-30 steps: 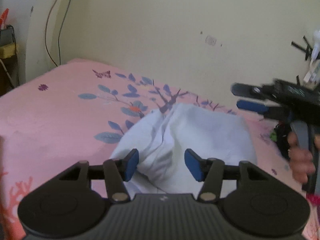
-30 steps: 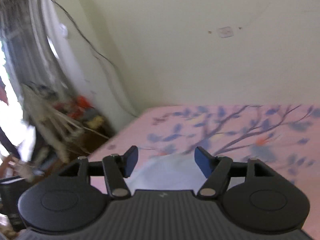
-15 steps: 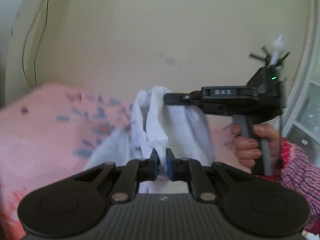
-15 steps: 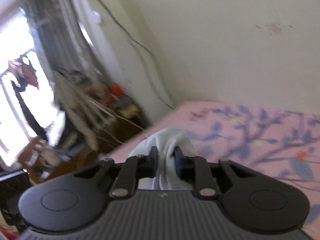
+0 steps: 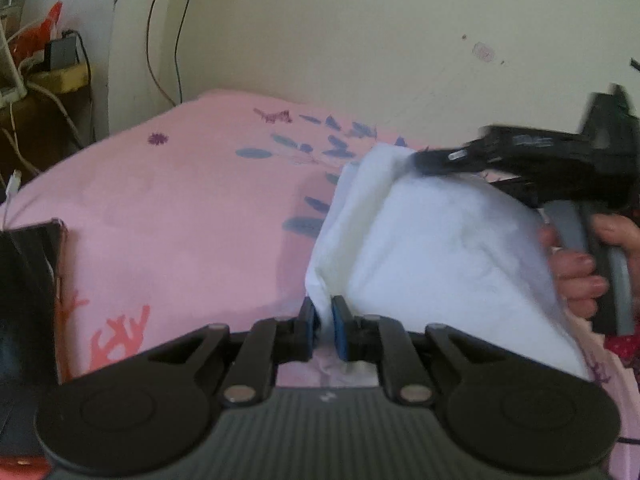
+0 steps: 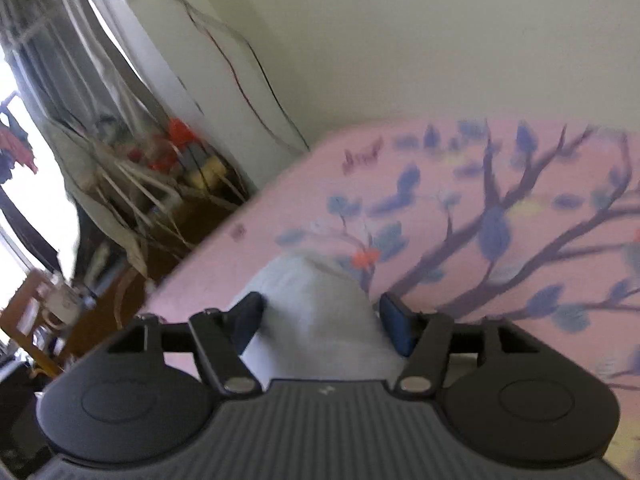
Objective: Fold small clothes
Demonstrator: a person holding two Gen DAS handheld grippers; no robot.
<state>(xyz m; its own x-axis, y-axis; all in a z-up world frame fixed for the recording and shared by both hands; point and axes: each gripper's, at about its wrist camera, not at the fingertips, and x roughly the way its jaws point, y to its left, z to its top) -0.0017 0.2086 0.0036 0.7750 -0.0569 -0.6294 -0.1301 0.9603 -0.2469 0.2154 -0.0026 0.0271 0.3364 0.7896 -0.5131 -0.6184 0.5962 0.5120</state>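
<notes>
A small white garment (image 5: 440, 248) is stretched low over the pink floral bedsheet (image 5: 168, 216). My left gripper (image 5: 324, 328) is shut on its near corner. In the left wrist view the right gripper (image 5: 416, 162) sits at the garment's far top corner, held by a hand. In the right wrist view my right gripper (image 6: 320, 324) has its blue pads wide apart, with the white cloth (image 6: 312, 312) lying loose between them.
The bed (image 6: 500, 216) meets a cream wall behind. To the left of the bed stand cluttered shelves with cables (image 5: 36, 64) and a window with curtains (image 6: 48, 92). A dark object (image 5: 28, 280) sits at the bed's left edge.
Both grippers have brought the lifted garment down toward the bed. The right gripper, shut on the cloth half a second ago, has opened. The left stays shut on its corner.
</notes>
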